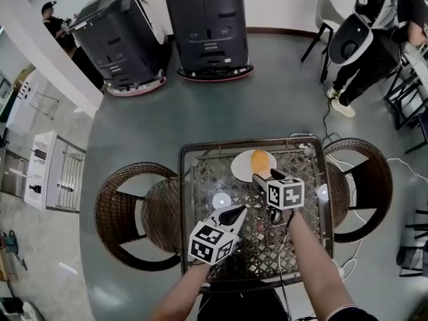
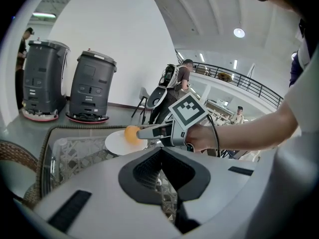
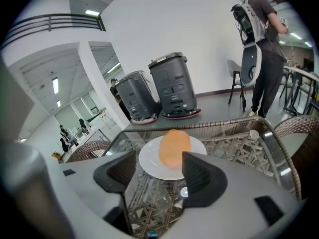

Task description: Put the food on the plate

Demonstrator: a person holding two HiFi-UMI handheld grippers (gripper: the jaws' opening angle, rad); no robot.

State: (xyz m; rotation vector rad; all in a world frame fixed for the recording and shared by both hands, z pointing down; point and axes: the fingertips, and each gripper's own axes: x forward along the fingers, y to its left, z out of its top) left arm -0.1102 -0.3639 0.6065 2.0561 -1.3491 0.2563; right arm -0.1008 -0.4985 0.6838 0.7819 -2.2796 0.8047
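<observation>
An orange bread-like food (image 1: 260,160) (image 3: 174,147) (image 2: 131,133) lies on a white plate (image 1: 242,166) (image 3: 149,162) (image 2: 115,142) at the far middle of the glass table. My right gripper (image 1: 262,176) (image 3: 159,172) stands open just in front of the food, its jaws wide apart and gripping nothing. The left gripper view shows the right gripper (image 2: 152,131) with its tips right beside the food. My left gripper (image 1: 234,214) (image 2: 162,156) hovers nearer the table's front, shut with nothing between its pads.
The table's metal rim (image 1: 182,199) frames a wicker-patterned glass top. Small white discs (image 1: 221,200) (image 1: 323,192) lie on it. Wicker chairs (image 1: 130,212) (image 1: 364,186) flank it. Two dark machines (image 1: 207,25) (image 1: 117,39) stand behind, and a person (image 1: 364,39) at back right.
</observation>
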